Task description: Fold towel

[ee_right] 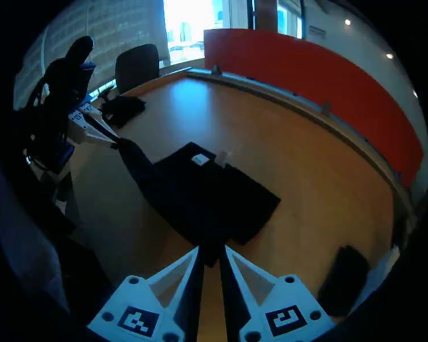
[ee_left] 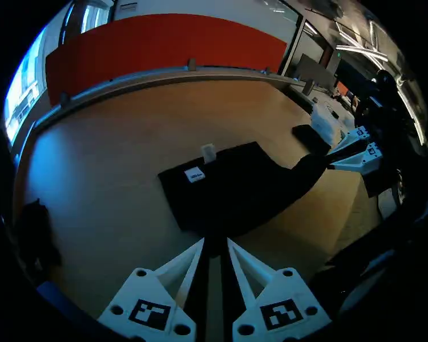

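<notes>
We judge that we are at the start of a fold: both near corners of the towel (ee_left: 237, 188) are gripped and nothing has yet been carried over. The left gripper (ee_left: 216, 246) has its jaws drawn almost together on the dark cloth at the towel's nearest corner. The right gripper (ee_right: 212, 251) looks the same in its own view, with its jaws closed on a corner. In the left gripper view we also see it from the side, pinching a corner that is pulled out into a taut point away from the rest of the cloth. The towel lies in the middle of the wooden table (ee_left: 128, 148), well short of the red partition (ee_left: 157, 45) behind. As we read it, the next move is to raise both corners together and keep the edge between them tight. We would then carry it across to the far edge and lay it down square, without dragging the lower layer along. The towel is very dark, almost black, and mostly flat. It has a small white label (ee_left: 194, 174) near its far side and a stepped outline that suggests more than one layer, though we cannot tell for sure.
</notes>
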